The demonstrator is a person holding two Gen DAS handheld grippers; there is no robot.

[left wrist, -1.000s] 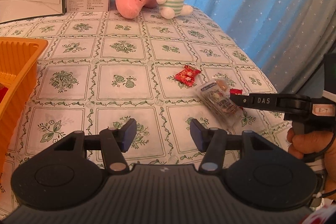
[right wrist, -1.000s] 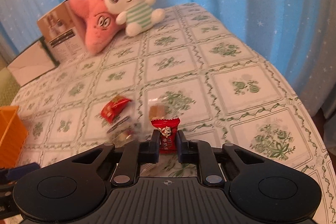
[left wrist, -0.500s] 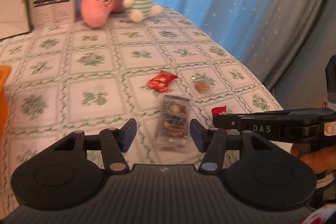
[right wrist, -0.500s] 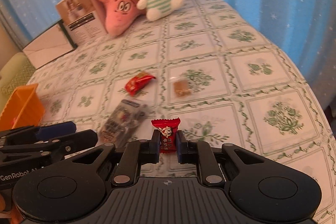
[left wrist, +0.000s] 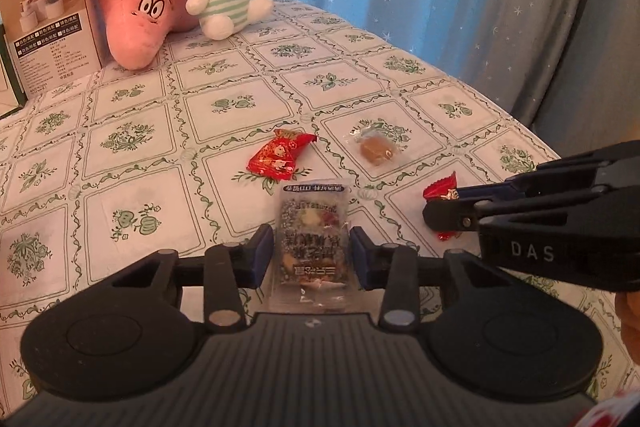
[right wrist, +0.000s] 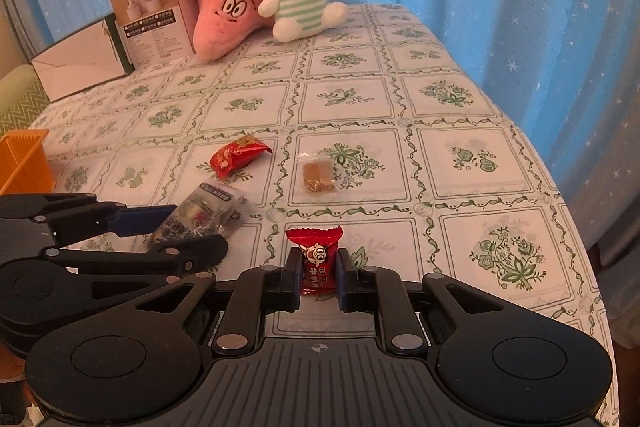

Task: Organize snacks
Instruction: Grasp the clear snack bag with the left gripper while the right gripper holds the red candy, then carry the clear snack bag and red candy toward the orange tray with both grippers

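A: Two grippers work above the bench (right wrist: pixel 460 147) with its green-patterned white cloth. State of the left gripper (left wrist: pixel 308 247)?

B: Its jaws stand part open around a clear rectangular snack packet (left wrist: pixel 311 239) lying on the cloth; whether the pads touch it cannot be told.

A: Right gripper (right wrist: pixel 319 277)?

B: Jaws closed on a small red wrapped candy (right wrist: pixel 315 259), held upright.

A: Loose items?

B: A red crinkled snack wrapper (right wrist: pixel 239 155) and a clear bag with a brown sweet (right wrist: pixel 318 175) lie beyond, near each other. An orange plastic basket (right wrist: pixel 24 159) sits at the left edge.
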